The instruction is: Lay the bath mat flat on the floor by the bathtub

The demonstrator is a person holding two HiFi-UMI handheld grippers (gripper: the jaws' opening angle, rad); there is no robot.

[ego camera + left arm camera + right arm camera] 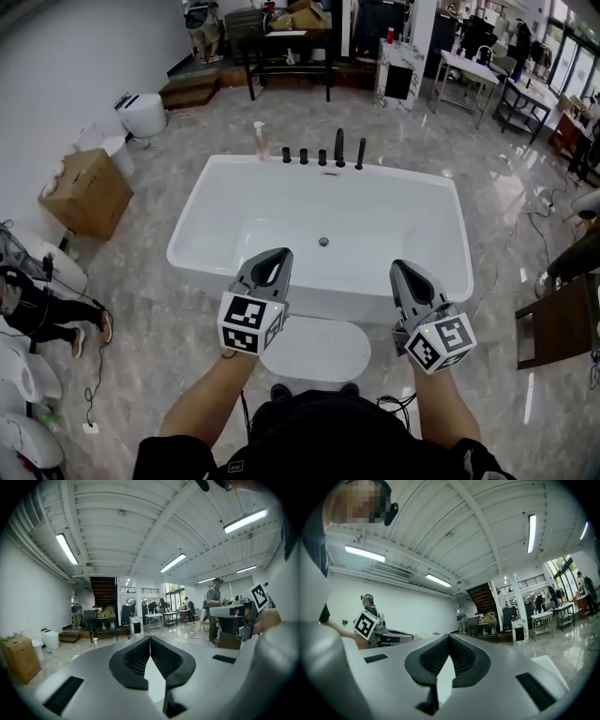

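The white bath mat (314, 349) lies flat on the floor (169, 319) just beside the bathtub (208, 199), so the laying step looks done. The left gripper (277, 255) and right gripper (402, 267) hover above it, jaws pressed together on nothing. The next move probably calls only for checking its edges.

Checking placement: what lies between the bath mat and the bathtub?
Nothing: in the head view the bath mat lies right against the bathtub, with no floor visible between them.

Open workshop hall: a freestanding bathtub (323, 220), loose toilets (142, 114), cardboard box (86, 192) and worktables (472, 71)
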